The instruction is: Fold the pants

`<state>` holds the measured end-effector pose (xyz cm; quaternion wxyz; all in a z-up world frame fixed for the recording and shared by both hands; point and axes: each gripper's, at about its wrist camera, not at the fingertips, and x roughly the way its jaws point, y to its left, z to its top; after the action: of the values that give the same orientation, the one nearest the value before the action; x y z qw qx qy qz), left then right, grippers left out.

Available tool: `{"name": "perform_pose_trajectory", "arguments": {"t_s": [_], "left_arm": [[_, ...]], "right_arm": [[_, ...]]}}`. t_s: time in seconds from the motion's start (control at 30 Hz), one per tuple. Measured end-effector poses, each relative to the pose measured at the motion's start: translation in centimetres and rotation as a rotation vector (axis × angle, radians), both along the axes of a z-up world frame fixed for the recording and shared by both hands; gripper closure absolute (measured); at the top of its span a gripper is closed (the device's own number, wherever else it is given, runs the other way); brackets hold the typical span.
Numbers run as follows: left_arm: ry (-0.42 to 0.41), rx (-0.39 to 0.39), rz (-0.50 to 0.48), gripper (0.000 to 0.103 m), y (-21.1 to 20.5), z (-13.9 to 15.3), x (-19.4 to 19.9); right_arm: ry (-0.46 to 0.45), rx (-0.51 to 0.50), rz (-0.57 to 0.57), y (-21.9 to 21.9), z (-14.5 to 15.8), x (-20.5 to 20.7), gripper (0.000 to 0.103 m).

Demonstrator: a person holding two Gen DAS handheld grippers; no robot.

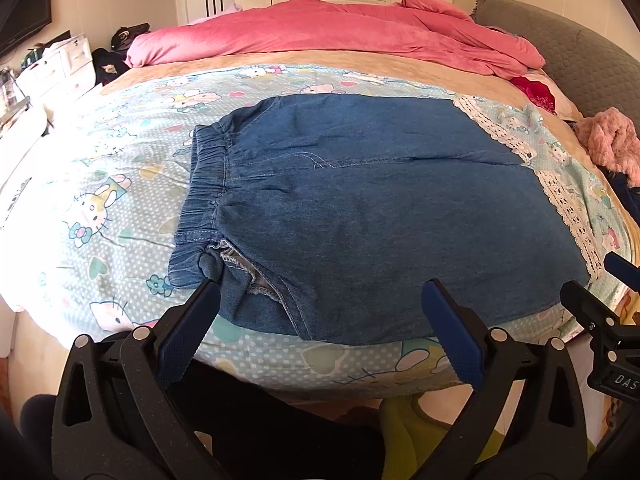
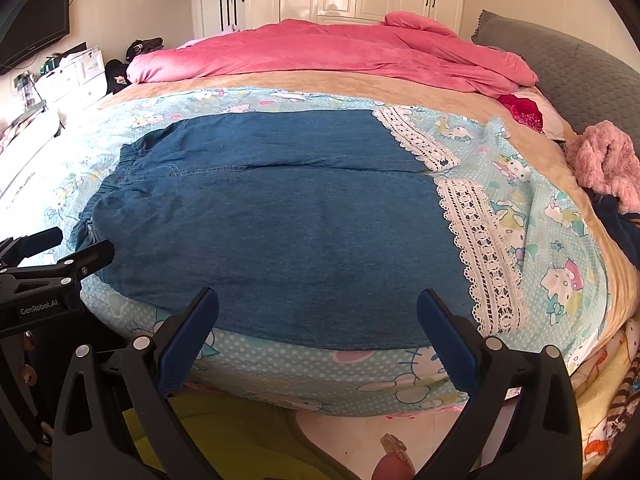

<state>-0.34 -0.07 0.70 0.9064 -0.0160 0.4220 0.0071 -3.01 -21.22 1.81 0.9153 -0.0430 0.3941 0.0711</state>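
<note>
Cartoon-print bedsheet (image 2: 520, 208), blue denim pants (image 2: 280, 224) flat, lace-trimmed cuffs (image 2: 484, 256)

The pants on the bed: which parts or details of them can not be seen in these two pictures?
- Underside of the pants: hidden in both views; the top layer covers it.
- Near hem: in the right wrist view the right tool fingers cross it.
- Waistband: in the right wrist view, squeezed at the fisheye edge, partly behind the left tool.
- Pocket stitching: too small to read.
</note>
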Motion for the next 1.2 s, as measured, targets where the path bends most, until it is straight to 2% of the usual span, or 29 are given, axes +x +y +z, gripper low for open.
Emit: {"name": "perform_pose_trajectory", "arguments": {"t_s": [1.2], "left_arm": [[-0.008,0.004,0.009,0.009,0.33,0.13,0.22]], "right_arm": [[0.015,0.016,-0.006,-0.13,-0.42,0.61,0.004]]}}
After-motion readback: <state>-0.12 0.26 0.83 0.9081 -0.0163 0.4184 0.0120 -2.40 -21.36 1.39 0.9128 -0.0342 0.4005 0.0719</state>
